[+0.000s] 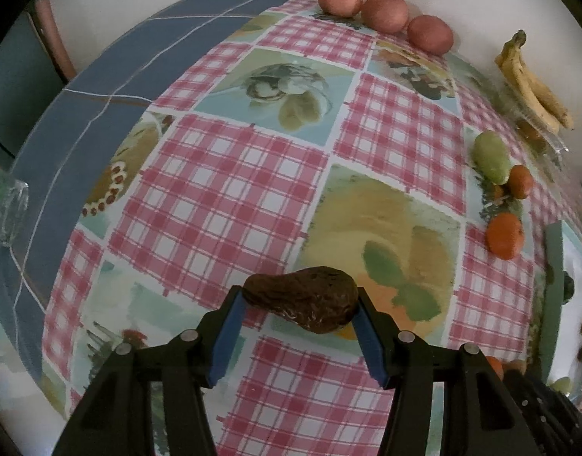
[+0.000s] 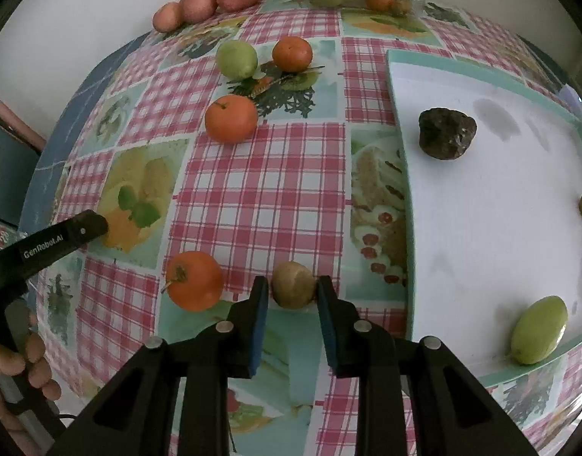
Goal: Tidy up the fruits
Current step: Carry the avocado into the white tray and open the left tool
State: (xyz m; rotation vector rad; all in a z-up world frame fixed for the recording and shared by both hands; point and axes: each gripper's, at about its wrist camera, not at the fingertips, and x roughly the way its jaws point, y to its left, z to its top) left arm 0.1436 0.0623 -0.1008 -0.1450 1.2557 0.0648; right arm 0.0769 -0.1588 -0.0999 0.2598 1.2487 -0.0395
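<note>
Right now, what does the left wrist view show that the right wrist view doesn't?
Only the left wrist view shows the left tongs gripping a dark avocado. Only the right shows the right tongs closed on a small brown fruit, and the white tray. Both show three red apples, bananas and the checked tablecloth.

Pink-and-white checked cloth (image 1: 230, 205) with pale green fruit prints covers the counter. Black left tongs (image 1: 300, 304) with blue pads clasp a dark brown avocado (image 1: 302, 298). Black right tongs (image 2: 292, 292) pinch a tan-brown kiwi (image 2: 292, 285) (an orange tangerine (image 2: 194, 280) lies just left).
</note>
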